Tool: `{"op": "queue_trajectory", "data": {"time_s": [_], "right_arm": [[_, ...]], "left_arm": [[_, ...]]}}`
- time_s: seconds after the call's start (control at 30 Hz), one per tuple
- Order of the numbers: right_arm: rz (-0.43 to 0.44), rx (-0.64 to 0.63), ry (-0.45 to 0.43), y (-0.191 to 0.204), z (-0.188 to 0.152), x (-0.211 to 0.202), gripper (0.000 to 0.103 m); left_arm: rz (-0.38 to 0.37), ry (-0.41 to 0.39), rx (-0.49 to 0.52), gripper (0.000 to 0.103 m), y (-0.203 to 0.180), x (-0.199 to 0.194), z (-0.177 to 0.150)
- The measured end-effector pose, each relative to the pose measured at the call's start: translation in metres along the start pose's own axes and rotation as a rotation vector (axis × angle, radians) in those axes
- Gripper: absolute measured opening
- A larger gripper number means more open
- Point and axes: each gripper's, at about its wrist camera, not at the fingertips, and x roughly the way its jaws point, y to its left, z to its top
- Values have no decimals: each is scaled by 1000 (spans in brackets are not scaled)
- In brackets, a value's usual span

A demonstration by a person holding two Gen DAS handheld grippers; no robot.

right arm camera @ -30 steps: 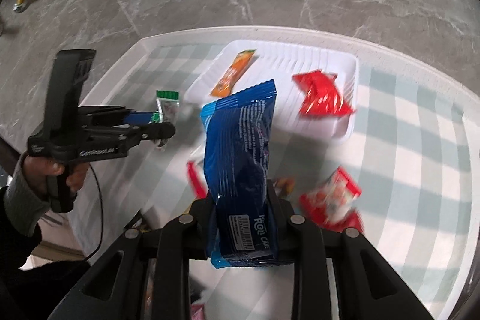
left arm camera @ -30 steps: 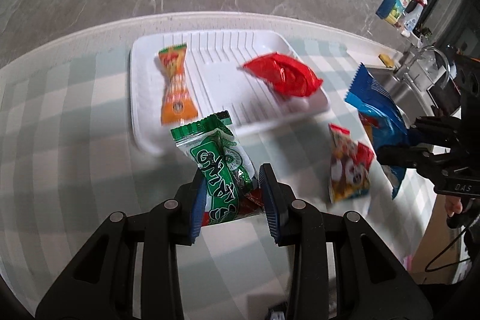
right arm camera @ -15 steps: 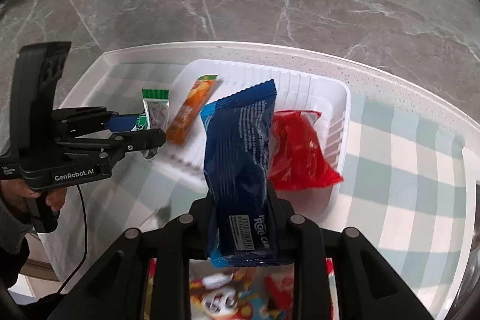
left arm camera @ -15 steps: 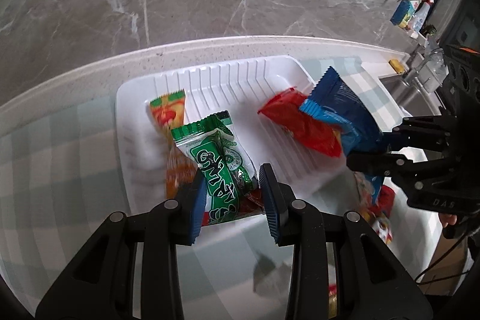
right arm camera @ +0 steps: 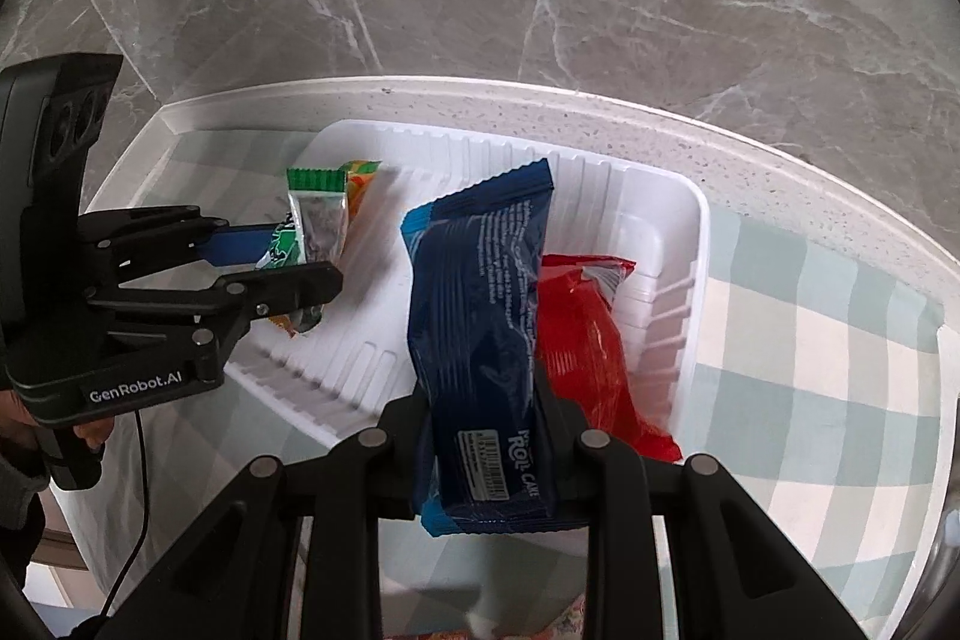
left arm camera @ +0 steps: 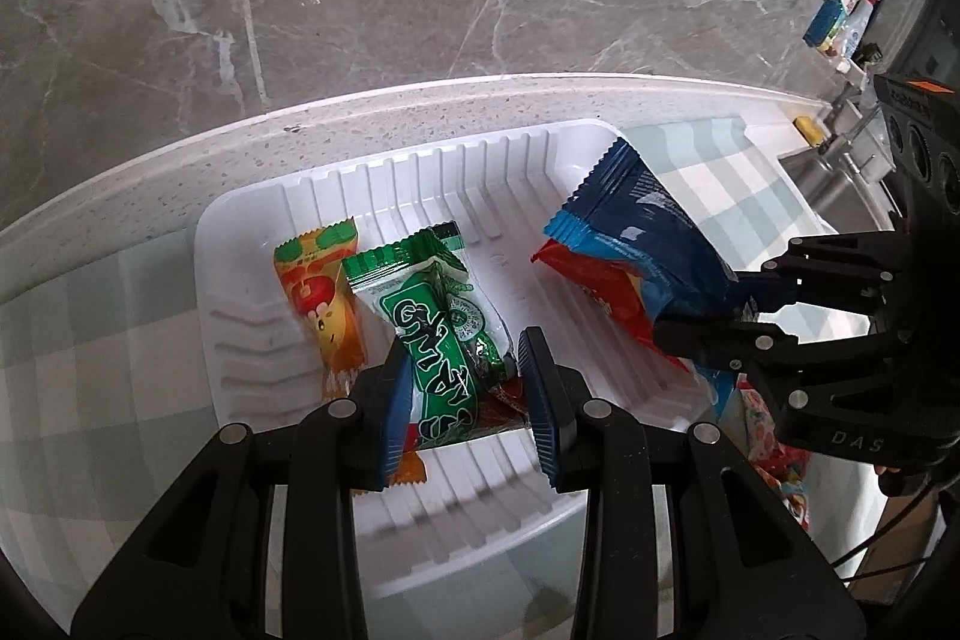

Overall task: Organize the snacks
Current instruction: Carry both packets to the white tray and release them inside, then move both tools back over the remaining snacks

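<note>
Left gripper [left arm camera: 465, 388] clamps a green packet [left arm camera: 441, 322], right gripper [right arm camera: 480, 436] a blue packet [right arm camera: 483, 322]; releasing both low over the white tray [left arm camera: 420, 160] ahead, clear of its 2 packets, seems best.

Green packet [left arm camera: 444, 328]: held above tray
Blue packet [right arm camera: 486, 340]: held above tray
Orange packet [left arm camera: 321, 304]: flat in white ribbed tray [left arm camera: 540, 172]
Red packet [right arm camera: 588, 358]: flat in tray
</note>
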Motion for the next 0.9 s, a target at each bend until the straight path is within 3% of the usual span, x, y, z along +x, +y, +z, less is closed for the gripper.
{"op": "queue_trajectory", "data": {"time_s": [0.33, 0.57, 0.9], "right_arm": [[-50, -33, -5, 5, 13, 11, 29], [-98, -54, -13, 13, 19, 16, 31], [-147, -115, -64, 25, 13, -8, 35]], "left_arm": [[58, 3, 20, 35, -4, 18, 6], [103, -11, 43, 45, -17, 32, 16], [102, -62, 44, 46, -27, 5, 12]]}}
